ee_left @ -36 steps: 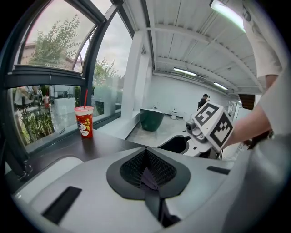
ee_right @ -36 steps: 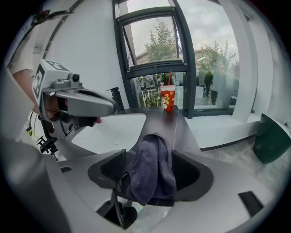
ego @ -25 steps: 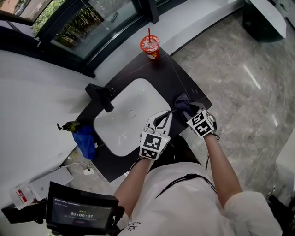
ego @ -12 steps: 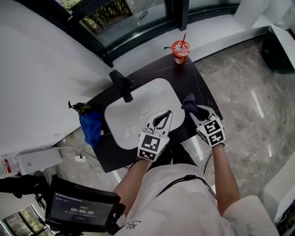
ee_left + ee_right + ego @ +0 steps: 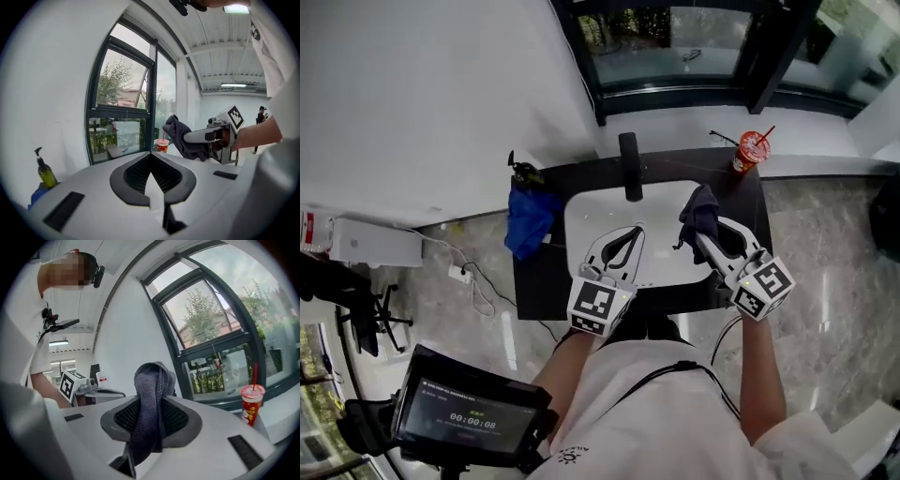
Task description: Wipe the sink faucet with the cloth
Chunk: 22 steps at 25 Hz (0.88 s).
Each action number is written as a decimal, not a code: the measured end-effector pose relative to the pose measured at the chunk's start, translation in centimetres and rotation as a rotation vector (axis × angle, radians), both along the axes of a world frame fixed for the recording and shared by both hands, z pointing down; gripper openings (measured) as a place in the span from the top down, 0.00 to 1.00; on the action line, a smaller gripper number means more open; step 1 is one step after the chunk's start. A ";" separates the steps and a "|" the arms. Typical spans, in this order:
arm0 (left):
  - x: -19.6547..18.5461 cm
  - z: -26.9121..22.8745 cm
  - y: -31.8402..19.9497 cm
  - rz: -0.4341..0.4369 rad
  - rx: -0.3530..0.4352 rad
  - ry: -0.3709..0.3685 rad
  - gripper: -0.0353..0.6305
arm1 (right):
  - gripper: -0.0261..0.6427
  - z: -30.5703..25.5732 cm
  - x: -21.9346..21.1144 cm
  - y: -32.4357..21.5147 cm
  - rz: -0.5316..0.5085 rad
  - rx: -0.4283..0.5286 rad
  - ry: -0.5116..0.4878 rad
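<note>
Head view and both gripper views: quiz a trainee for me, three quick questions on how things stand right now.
1. True or false: the dark grey cloth is clamped in the left gripper.
2. Where does the red paper cup with a straw stand? A) in the left gripper; B) on the far right corner of the dark counter; C) on top of the black faucet.
3. Fill in: the cloth is ___ the faucet (touching / apart from).
Key: 1 false: the right gripper is shut on it, and the left is shut with nothing in it. 2 B. 3 apart from.
</note>
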<state>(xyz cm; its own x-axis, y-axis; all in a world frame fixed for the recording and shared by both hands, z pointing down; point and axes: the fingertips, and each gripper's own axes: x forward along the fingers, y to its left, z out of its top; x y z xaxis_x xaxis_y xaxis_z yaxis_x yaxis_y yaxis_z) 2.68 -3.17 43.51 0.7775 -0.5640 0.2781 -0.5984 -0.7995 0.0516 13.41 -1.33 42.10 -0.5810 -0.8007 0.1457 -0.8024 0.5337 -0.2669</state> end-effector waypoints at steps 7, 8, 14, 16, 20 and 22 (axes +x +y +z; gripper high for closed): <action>-5.8 0.1 -0.9 -0.145 -0.003 -0.004 0.96 | 0.78 0.3 -4.2 -5.0 -0.139 0.033 0.107; -6.3 0.2 -1.0 -0.157 -0.004 -0.004 0.96 | 0.78 0.3 -4.5 -5.9 -0.150 0.037 0.132; -8.2 0.0 -2.1 -0.210 -0.001 -0.006 0.96 | 0.78 0.9 -5.3 -11.7 -0.218 0.033 0.241; -8.2 0.1 -2.5 -0.216 -0.004 -0.007 0.96 | 0.78 1.5 -5.6 -14.2 -0.247 0.021 0.282; -7.7 0.3 -3.4 -0.208 -0.014 -0.008 0.96 | 0.78 3.0 -5.9 -19.2 -0.269 -0.014 0.393; -7.4 0.5 -3.8 -0.198 -0.025 -0.012 0.96 | 0.78 3.7 -6.1 -21.2 -0.285 -0.024 0.450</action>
